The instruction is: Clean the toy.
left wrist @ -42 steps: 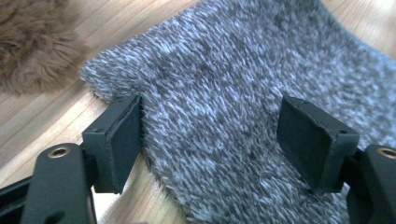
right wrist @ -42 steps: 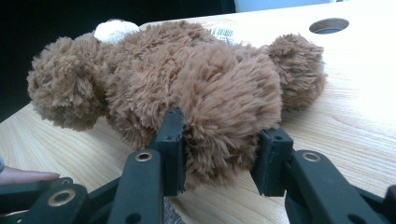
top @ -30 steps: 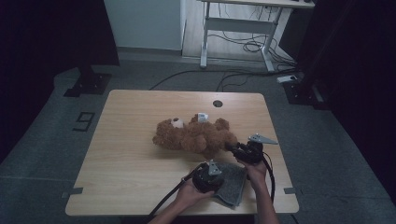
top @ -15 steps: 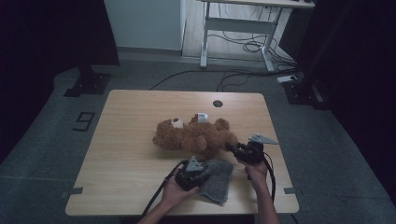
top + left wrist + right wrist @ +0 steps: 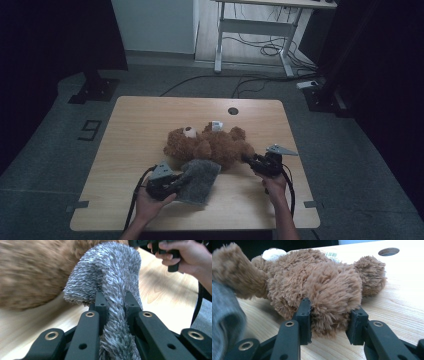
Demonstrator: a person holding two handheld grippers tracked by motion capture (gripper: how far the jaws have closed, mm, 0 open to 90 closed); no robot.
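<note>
A brown teddy bear lies on its back in the middle of the wooden table. My left gripper is near the front edge, shut on a grey fluffy cloth. In the left gripper view the cloth is pinched between the jaws of that gripper and leans against the bear. My right gripper is at the bear's right end. Its jaws press on either side of one furry leg of the bear. The cloth sits blurred at the left.
A round cable hole sits near the table's far edge. A white tag lies by the bear. Beyond the table stand a desk frame and floor cables. The other hand shows in the left gripper view.
My left gripper has carried the grey cloth leftward along the front of the table, and the cloth now rests against the bear's side. The right gripper has stayed on the bear's leg.
</note>
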